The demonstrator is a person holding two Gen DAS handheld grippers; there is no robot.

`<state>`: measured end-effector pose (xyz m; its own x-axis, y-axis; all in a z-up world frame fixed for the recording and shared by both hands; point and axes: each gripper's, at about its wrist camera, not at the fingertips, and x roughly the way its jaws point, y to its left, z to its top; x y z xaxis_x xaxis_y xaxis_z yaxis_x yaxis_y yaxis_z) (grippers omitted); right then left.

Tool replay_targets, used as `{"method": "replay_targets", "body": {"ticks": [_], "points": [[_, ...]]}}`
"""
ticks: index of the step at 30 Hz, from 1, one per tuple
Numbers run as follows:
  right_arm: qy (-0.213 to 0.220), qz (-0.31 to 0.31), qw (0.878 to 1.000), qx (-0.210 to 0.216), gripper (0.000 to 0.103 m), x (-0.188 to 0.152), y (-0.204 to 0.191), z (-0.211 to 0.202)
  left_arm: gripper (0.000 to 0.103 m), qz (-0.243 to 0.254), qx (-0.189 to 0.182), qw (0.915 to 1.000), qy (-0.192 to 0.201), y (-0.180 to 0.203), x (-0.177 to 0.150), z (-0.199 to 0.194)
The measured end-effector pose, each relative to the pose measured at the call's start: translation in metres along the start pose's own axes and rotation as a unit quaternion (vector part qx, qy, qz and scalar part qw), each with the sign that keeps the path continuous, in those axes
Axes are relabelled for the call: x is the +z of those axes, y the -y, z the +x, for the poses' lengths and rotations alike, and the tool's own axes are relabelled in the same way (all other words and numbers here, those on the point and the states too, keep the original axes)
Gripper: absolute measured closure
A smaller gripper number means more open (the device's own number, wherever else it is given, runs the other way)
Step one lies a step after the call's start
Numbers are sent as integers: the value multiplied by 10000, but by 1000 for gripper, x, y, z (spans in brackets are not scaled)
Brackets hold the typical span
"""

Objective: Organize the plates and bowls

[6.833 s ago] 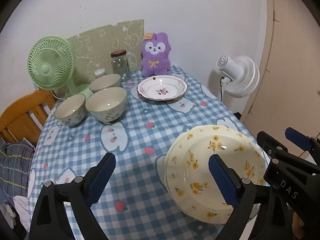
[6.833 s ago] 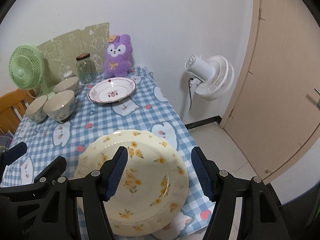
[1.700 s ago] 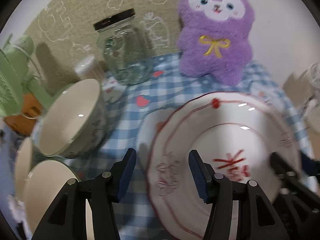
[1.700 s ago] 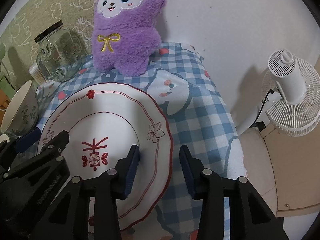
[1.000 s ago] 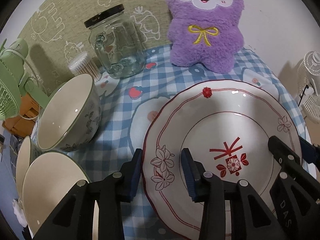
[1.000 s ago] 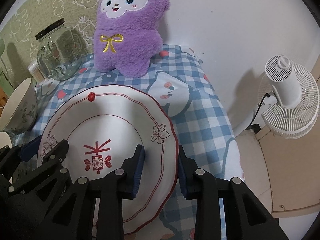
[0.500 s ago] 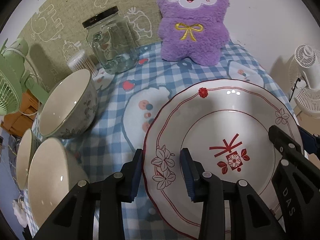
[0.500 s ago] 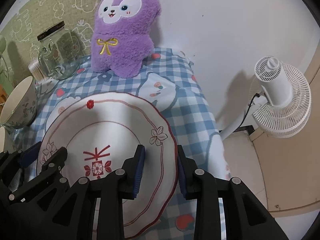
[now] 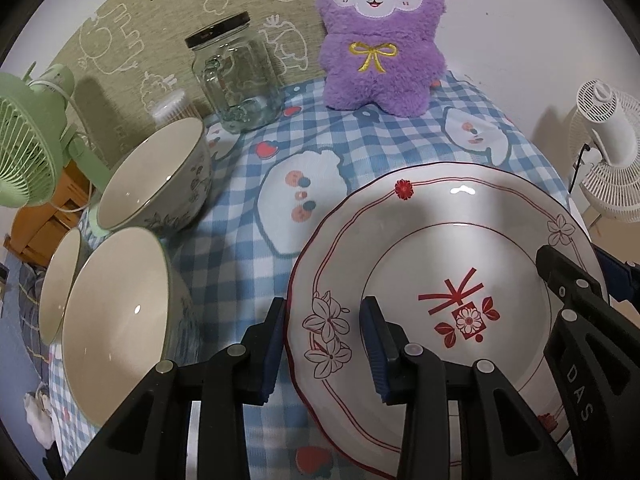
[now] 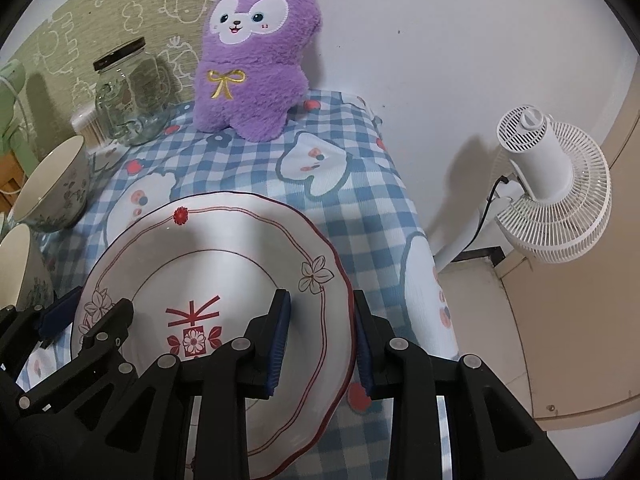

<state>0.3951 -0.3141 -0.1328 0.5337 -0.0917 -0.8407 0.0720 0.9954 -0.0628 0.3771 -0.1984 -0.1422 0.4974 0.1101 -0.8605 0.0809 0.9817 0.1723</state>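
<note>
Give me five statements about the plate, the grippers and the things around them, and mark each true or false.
1. Both grippers clamp the plate: the left gripper on its left rim, the right gripper on its right rim. True.
2. The plate has yellow flowers on it. False: its pattern is red, with outlined flowers on the rim.
3. The jar has a dark lid on. True.
4. The purple plush lies on its side. False: it stands upright at the wall end of the table.
5. The bowls are stacked inside one another. False: they stand side by side, to the left of the plate.
</note>
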Motion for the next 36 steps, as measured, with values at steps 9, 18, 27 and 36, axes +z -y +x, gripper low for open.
{"method": "replay_targets", "body": {"ticks": [9,18,27,36], "points": [[28,-48,10000,10,71,-14,-2,-18,66,-26,5,10000,37,-4,-16,-14],[149,-50,9999,18,72,-22,-4,-43,67,-32,26,9999,146,-10,-26,-37],[335,-37,9994,30,73,-31,-6,-75,67,-96,0,9994,318,-19,-39,-65],[490,-77,9988,8,73,-42,-7,-106,67,-110,-3,9987,494,-22,-54,-91]]}}
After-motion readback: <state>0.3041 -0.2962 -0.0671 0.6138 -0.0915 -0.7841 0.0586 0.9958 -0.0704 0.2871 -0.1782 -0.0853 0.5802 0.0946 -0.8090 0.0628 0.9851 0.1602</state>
